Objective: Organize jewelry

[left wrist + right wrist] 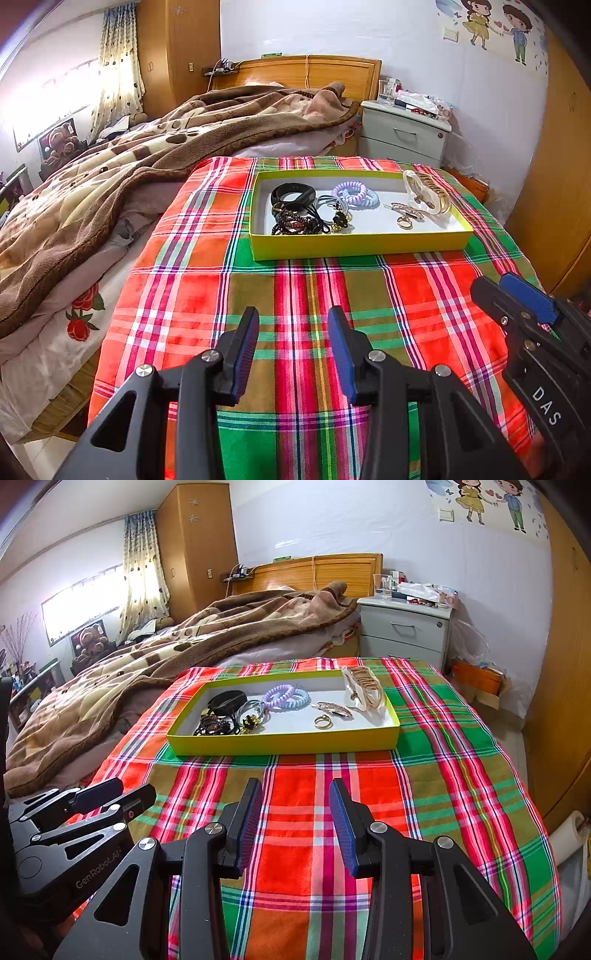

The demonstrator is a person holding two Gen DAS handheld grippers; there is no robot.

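Both grippers hang with jaws apart and nothing between them over a plaid cloth: the left gripper and the right gripper, side by side, short of a yellow tray lying on the cloth. Inside the tray, black bands and dark beads lie at the left, coil ties in the middle, a gold ring and a clip nearer the right, and a large gold claw against the right wall.
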